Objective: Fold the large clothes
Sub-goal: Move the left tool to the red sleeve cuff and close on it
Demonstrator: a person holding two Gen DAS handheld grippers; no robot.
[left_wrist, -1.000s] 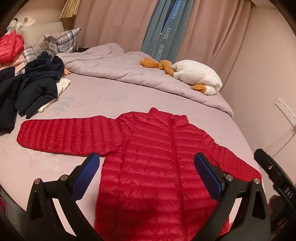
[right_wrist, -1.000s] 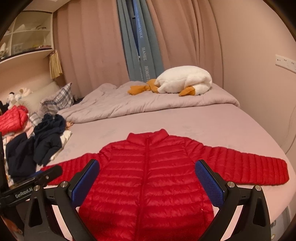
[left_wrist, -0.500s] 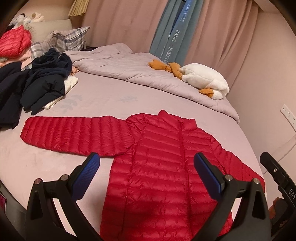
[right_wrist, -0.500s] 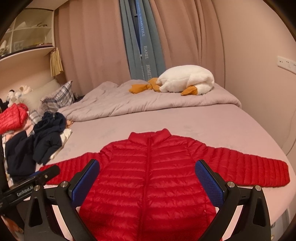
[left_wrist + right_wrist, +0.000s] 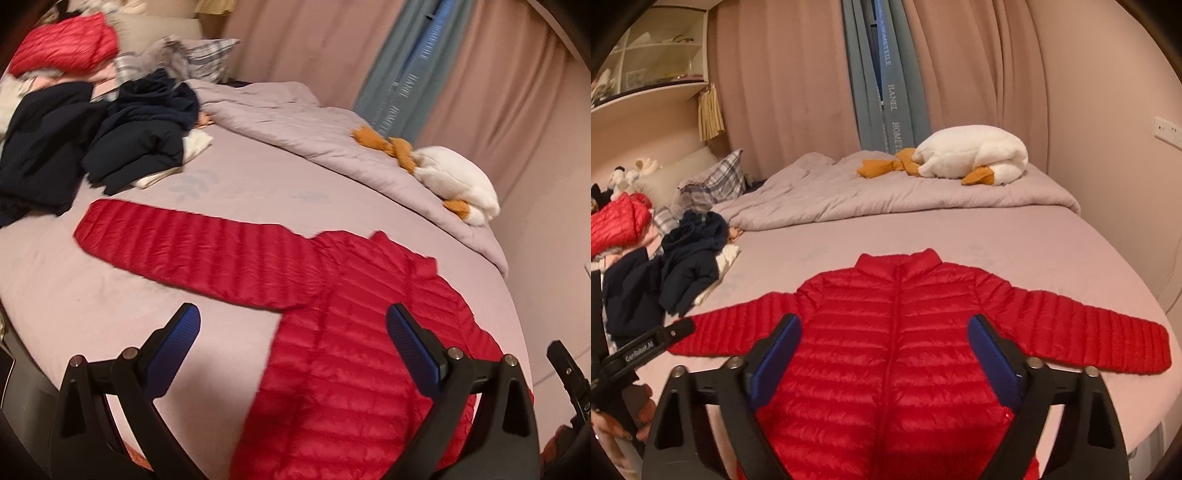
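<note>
My left tongs [image 5: 293, 334] and right tongs [image 5: 884, 341] both gape wide, holding nothing, above the red jacket [image 5: 897, 347] lying flat, sleeves spread, on the near bed [image 5: 1052, 251]. Farther left sits a dark clothes pile [image 5: 687, 258]; far off, a white plush goose [image 5: 975, 155].

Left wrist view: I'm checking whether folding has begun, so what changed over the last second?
The left gripper swung left, toward the red quilted puffer jacket's outstretched left sleeve; nothing was grasped. The right gripper barely moved. Both are open as before, and the jacket lies flat and unfolded on the lilac bed sheet.
</note>
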